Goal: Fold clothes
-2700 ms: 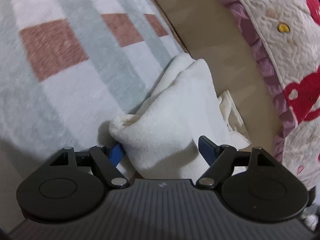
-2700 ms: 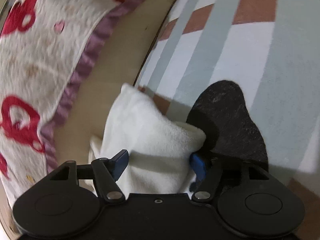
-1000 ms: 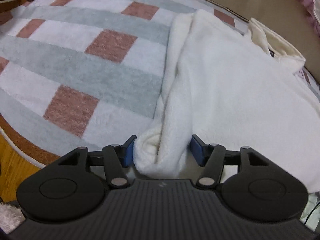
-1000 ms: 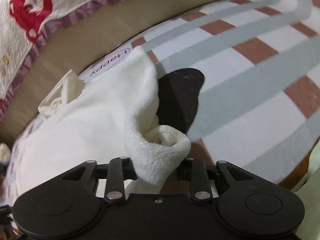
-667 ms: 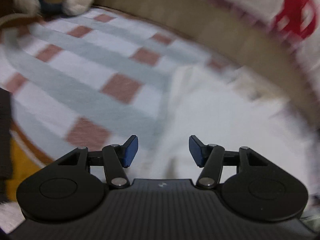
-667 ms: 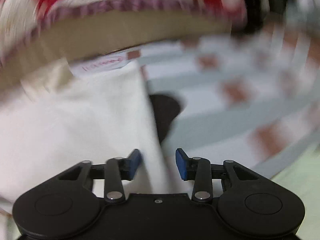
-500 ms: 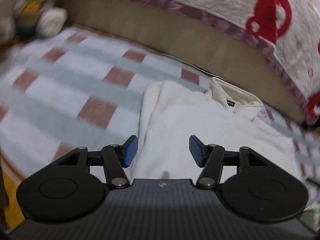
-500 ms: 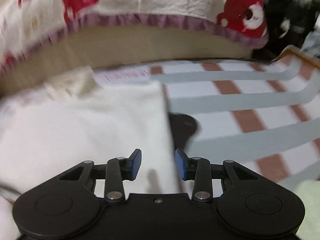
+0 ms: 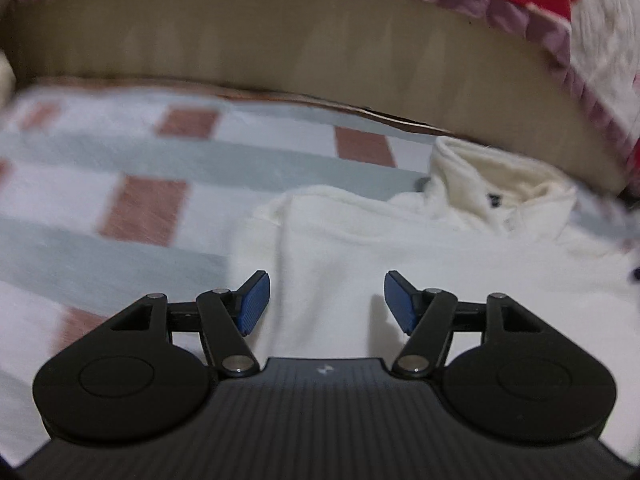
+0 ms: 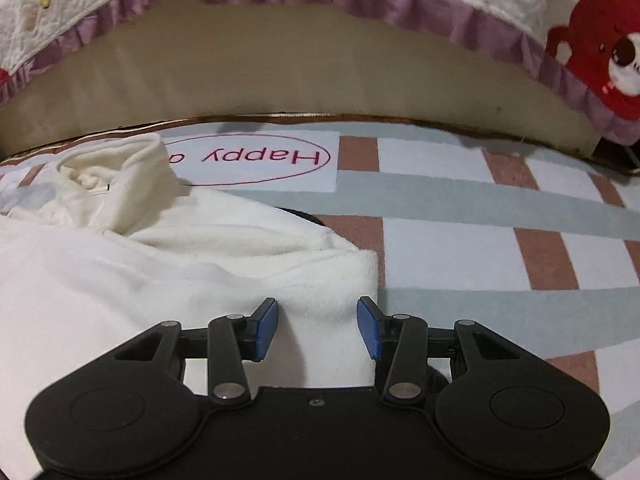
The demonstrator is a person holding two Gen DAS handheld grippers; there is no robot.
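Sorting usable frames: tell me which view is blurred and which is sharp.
Left wrist view: motion-blurred, the checked rug and white garment smeared, only the left tool crisp. Right wrist view: sharp, the rug's "Happy" lettering readable, fisheye bending the bed edge.

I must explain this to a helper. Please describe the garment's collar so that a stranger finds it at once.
On the checked white, grey and brown rug lies a white fleece garment. Its cream upright collar is at the far end, beside the red oval "Happy" label, yellower than the body.
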